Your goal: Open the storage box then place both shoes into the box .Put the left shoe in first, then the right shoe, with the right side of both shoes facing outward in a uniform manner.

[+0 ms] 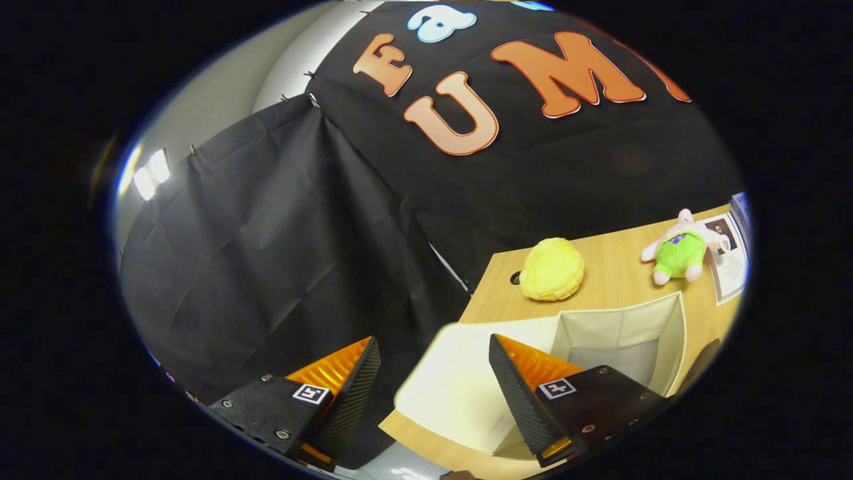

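While fingers (433, 383) apart, storage box (620, 333) just beyond.

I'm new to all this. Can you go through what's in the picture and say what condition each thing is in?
gripper: open, nothing between its fingers.
storage box: open, lid folded out toward the fingers, inside looks empty.
yellow plush: lying on the table, beyond the box.
green-shirted plush toy: lying down, near a printed sheet.

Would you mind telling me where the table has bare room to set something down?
Bare wood lies between the yellow plush and the green-shirted plush toy, beyond the open storage box. The table corner near the cable hole is free. It is crowded beside the papers. The gripper is open, holding nothing.
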Demonstrator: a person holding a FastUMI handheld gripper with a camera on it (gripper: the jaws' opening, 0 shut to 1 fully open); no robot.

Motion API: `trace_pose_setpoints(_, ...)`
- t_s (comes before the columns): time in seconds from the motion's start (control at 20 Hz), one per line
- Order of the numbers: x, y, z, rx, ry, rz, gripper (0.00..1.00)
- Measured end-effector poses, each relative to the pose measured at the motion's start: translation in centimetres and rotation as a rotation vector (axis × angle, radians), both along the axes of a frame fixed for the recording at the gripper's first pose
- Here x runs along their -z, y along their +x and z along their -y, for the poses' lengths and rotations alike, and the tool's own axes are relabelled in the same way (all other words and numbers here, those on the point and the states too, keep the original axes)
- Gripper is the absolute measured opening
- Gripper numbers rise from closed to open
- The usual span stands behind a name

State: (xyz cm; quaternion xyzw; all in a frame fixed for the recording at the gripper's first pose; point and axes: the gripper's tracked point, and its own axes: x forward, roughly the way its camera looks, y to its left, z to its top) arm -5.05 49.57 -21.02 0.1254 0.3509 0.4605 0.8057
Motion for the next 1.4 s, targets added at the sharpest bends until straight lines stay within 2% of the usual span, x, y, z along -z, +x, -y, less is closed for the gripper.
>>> trace_pose_setpoints(0.3,0.0,3.7,5.7,0.114,-0.059,0.101,0.98)
trace_pose_setpoints(0.7,3.0,8.0,17.5,0.311,-0.203,0.189,0.98)
trace_pose_setpoints(0.85,5.0,8.7,22.7,0.4,-0.24,0.164,0.98)
trace_pose_setpoints(1.05,8.2,9.3,29.7,0.494,-0.356,0.176,0.98)
trace_pose_setpoints(1.4,13.4,8.1,36.6,0.559,-0.492,0.149,0.99)
